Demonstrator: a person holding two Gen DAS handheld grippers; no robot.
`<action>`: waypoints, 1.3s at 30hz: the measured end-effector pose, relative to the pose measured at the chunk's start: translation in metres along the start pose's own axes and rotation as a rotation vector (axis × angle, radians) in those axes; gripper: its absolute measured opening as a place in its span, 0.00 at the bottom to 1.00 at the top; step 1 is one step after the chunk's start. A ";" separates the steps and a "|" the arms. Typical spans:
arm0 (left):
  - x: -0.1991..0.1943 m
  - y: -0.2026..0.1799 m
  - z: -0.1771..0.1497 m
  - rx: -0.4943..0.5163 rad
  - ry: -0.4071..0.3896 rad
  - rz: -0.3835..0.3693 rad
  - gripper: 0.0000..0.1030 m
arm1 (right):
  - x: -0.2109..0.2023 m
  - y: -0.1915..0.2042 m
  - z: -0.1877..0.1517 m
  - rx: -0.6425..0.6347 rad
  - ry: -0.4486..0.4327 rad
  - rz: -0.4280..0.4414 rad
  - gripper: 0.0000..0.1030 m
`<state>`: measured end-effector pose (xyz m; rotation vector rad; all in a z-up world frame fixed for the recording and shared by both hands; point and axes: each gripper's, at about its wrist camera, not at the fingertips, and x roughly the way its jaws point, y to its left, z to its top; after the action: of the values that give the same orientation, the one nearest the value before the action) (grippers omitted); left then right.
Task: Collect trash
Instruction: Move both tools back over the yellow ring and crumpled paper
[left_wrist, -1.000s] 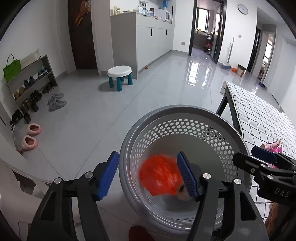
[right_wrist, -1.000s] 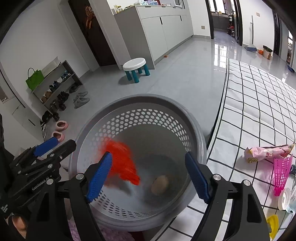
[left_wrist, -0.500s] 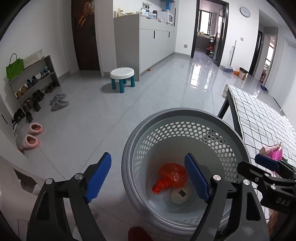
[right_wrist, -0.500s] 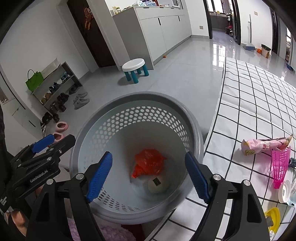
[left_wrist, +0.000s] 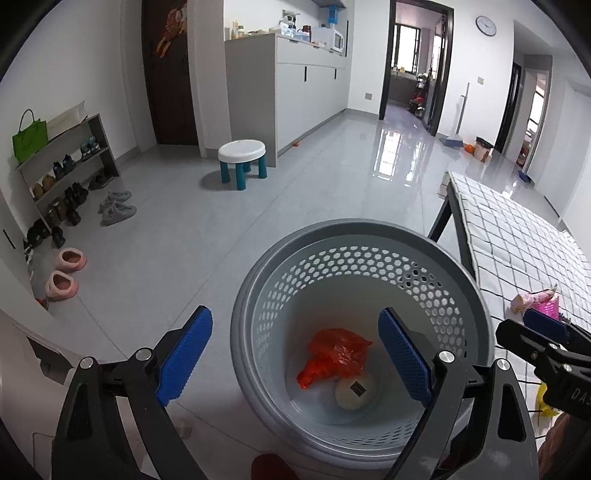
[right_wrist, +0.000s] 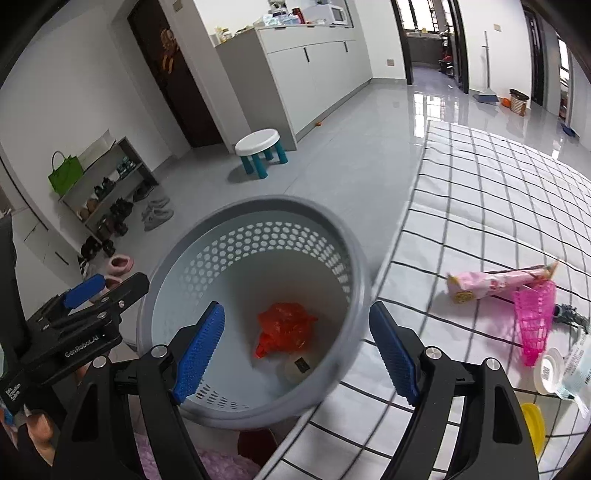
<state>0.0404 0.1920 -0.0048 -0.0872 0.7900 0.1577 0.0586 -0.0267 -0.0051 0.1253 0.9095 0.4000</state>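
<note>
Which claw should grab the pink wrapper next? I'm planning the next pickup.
Probably the right claw: it is open and empty, with the pink wrapper lying on the checked table on its side. The left claw, also open, hangs over the basket.

both wrist views above, sharing basket (left_wrist: 354, 236)

Left gripper (left_wrist: 295, 354) over floor, 2 blue-padded fingers (left_wrist: 404, 356) spread wide, nothing between. Below: round grey perforated plastic basket (left_wrist: 461, 280) on grey tiled floor (left_wrist: 221, 240). Inside, crumpled orange plastic bag (left_wrist: 334, 352) touching white round lid with dark label (left_wrist: 355, 390). Right gripper (left_wrist: 546, 343) at right edge, beside checked worktop (left_wrist: 517, 236).
</note>
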 end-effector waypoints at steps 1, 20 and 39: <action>-0.002 0.000 0.000 -0.002 -0.003 -0.003 0.87 | -0.004 -0.004 -0.002 0.011 -0.005 -0.005 0.75; -0.024 -0.047 -0.010 0.071 -0.041 -0.059 0.87 | -0.088 -0.101 -0.034 0.211 -0.135 -0.099 0.75; -0.056 -0.150 -0.051 0.236 -0.060 -0.218 0.89 | -0.140 -0.173 -0.111 0.288 -0.134 -0.252 0.75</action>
<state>-0.0081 0.0314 0.0018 0.0542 0.7290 -0.1391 -0.0560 -0.2473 -0.0170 0.2946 0.8338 0.0241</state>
